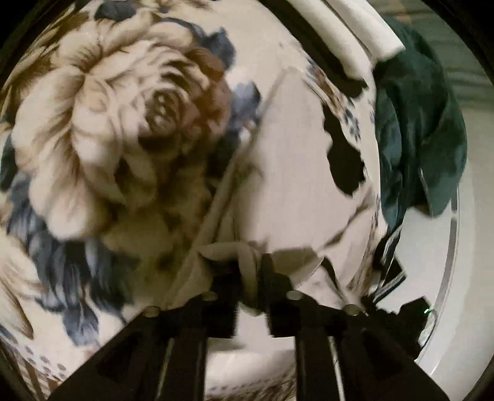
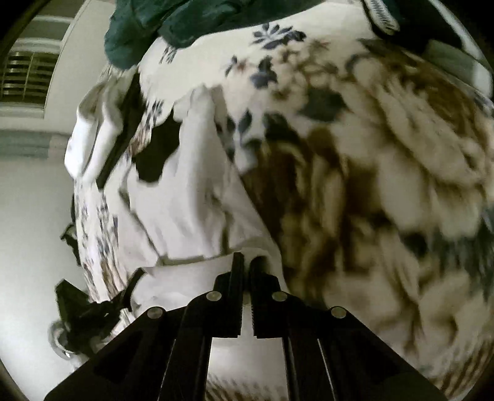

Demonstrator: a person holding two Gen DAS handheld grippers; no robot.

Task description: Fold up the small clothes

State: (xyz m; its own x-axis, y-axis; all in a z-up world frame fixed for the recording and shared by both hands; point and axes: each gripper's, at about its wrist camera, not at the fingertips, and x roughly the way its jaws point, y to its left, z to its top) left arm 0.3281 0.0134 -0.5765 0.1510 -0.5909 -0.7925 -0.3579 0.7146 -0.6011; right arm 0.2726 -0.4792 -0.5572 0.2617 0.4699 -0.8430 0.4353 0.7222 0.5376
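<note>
A small white garment (image 1: pixel 293 172) with black patches lies on a floral bedspread (image 1: pixel 102 129). My left gripper (image 1: pixel 250 271) is shut on a bunched edge of the white garment, with cloth pinched between the fingers. In the right wrist view the same white garment (image 2: pixel 191 191) spreads ahead, and my right gripper (image 2: pixel 246 262) is shut on its near hem. The other gripper (image 2: pixel 83 308) shows at lower left of the right wrist view, holding the garment's far corner. Both views are motion-blurred.
A dark green garment (image 1: pixel 420 129) lies at the bed's edge and shows also in the right wrist view (image 2: pixel 148 27). A white cloth (image 1: pixel 364 27) lies at the back. A striped item (image 2: pixel 383 15) lies at top right. A wall vent (image 2: pixel 27 77) is at the left.
</note>
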